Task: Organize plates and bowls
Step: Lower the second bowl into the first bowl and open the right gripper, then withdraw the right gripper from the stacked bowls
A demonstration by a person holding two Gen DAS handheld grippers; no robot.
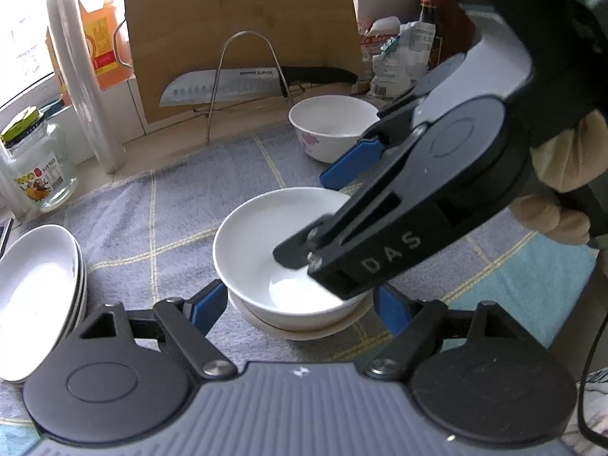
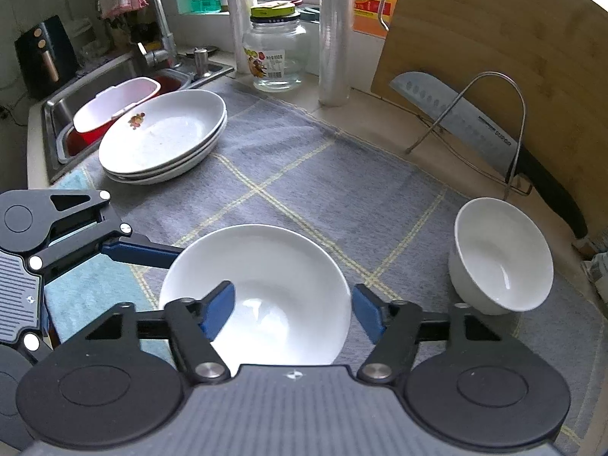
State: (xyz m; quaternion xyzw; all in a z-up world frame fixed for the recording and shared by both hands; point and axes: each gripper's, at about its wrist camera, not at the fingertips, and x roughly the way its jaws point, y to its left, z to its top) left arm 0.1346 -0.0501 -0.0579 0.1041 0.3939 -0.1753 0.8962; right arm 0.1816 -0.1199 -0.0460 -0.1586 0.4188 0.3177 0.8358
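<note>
Bowl (image 2: 254, 288), glazed, slippery and breakable, is seen mid-cloth on a saucer (image 1: 304, 323), flanked by the spread left gripper (image 1: 300, 306) and right gripper (image 2: 292, 313); its rim is judged the safest hold.

you have a grey checked cloth (image 2: 342, 190) spread over the bench (image 2: 380, 102). a bamboo cutting board (image 2: 494, 57) leans upright at the back, with a knife (image 2: 475, 121) resting against it behind a wire rack (image 2: 494, 87). a glass jar (image 2: 275, 57) stands beside a clear film roll (image 2: 334, 38). your sink (image 2: 60, 114) holds a red and white tub (image 2: 114, 102) under the faucet (image 2: 159, 30).
</note>
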